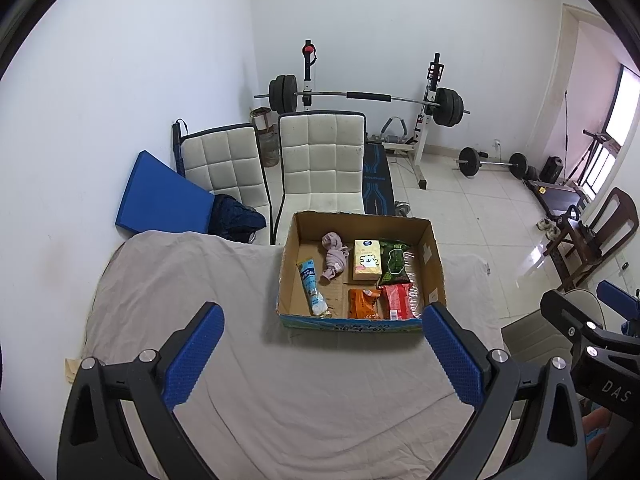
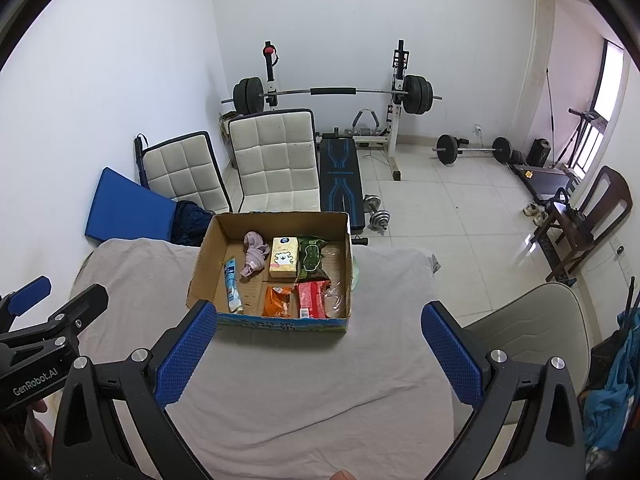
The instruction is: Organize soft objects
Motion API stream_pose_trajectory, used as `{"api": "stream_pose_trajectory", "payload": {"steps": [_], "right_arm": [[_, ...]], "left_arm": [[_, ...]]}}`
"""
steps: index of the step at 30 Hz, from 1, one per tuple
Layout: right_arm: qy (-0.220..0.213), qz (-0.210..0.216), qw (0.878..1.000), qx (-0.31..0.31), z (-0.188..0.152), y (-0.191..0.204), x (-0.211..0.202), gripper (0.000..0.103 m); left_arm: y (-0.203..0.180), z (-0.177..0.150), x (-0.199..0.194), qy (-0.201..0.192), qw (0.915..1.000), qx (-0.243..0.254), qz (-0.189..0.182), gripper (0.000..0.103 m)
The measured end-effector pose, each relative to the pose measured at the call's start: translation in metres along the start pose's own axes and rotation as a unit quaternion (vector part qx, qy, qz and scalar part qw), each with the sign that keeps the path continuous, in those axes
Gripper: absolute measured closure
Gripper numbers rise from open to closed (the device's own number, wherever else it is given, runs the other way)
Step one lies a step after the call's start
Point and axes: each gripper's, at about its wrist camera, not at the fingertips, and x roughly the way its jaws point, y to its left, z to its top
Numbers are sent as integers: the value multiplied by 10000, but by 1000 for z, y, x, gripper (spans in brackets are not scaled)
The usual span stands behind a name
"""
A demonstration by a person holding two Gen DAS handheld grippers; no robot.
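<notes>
An open cardboard box [image 1: 434, 264] [image 2: 202, 264] stands on a table draped in grey cloth [image 1: 180, 280] [image 2: 300, 380]. Inside lie a pink sock [image 1: 334, 254] [image 2: 254, 258], a blue-and-white tube [image 1: 312, 286] [image 2: 233, 286], a yellow tissue pack [image 1: 366, 260] [image 2: 283, 258], a green packet [image 1: 394, 262] [image 2: 311, 258], an orange packet [image 1: 362, 302] [image 2: 277, 301] and a red packet [image 1: 398, 300] [image 2: 312, 299]. My left gripper [image 1: 320, 360] hovers open above the cloth, short of the box. Further right, my right gripper [image 2: 318, 360] is open too, with nothing between its fingers.
Two white padded chairs [image 1: 320, 160] [image 2: 276, 160] and a blue mat [image 1: 160, 196] stand behind the table. A barbell rack [image 1: 428, 112], bench and dumbbells [image 2: 376, 212] fill the tiled floor beyond. A beige chair [image 2: 528, 328] sits right of the table, wooden chairs [image 2: 580, 220] further off.
</notes>
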Motion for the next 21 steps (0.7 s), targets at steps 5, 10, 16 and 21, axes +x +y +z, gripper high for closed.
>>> {"api": "stream_pose_trajectory", "payload": {"steps": [5,10,16,21], "right_arm": [[-10,-5,10000,1,0,-2,1,0],[-16,-15,10000,-1,0,-4,0,0],[-8,-13,10000,0,0,-5,0,0],[-8,-13,10000,-1,1,-4,-1,0]], "left_arm": [[1,0,0,10,10000,1,-7,1],[-2,-3,2,26,10000,0,-1,1],[-4,-4,2,19,10000,-15,-7,1],[-8,-7,2,56,10000,-24,-16,1]]}}
